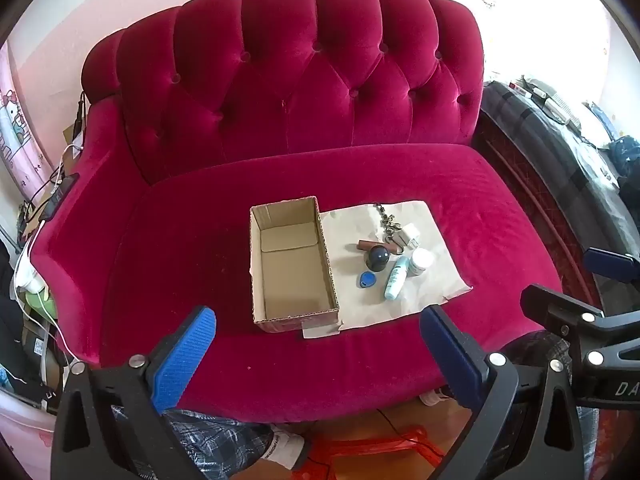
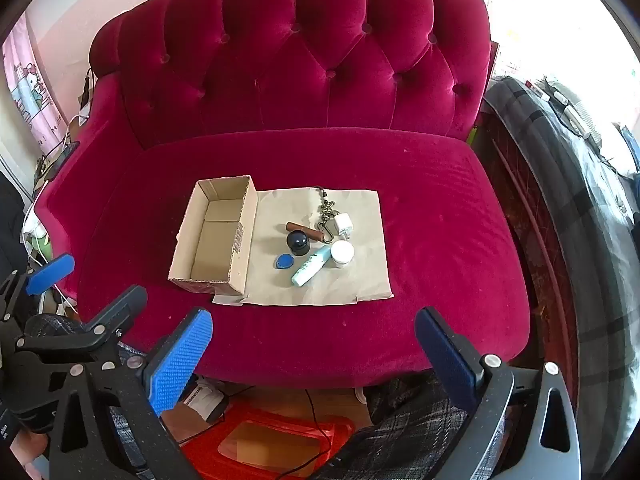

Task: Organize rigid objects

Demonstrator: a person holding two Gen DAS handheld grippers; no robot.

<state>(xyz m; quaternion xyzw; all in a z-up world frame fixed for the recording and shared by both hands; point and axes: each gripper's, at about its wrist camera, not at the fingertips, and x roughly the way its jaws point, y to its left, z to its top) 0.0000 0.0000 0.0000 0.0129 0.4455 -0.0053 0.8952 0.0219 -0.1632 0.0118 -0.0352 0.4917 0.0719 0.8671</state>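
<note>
- Location: the items lie in a cluster on a sheet of brown paper [image 2: 320, 280] on the seat of a red velvet sofa [image 2: 440, 220]. An open cardboard box [image 2: 212, 236], with nothing in it, stands just to the left of the cluster, partly on the paper.
- Left gripper [image 1: 316, 356]: jaws released, wide apart, nothing between them; held well short of the items.
- Right gripper [image 2: 314, 354]: jaws likewise released and holding nothing, near the seat's front edge.
- Pale blue bottle [image 2: 311, 265]: lying on its side, looks light, smooth plastic; likely to roll. Best taken across the middle of the body.
- White jar [image 2: 342, 253]: upright, touching the bottle's cap end; short and stiff, best gripped at the sides.
- Dark round-topped object [image 2: 298, 242]: glossy dome, probably slippery; grip low.
- Brown cylinder [image 2: 305, 231]: rigid, lying flat; take at mid-length.
- Blue tag [image 2: 283, 261]: thin and flat, hard to get under on soft seating.
- Metal chain [image 2: 326, 210]: limp, will drape and may snag on the white charger plug [image 2: 343, 225] beside it.
- Writing: print on the box's side wall is too blurred to read; bottle label illegible.
</note>
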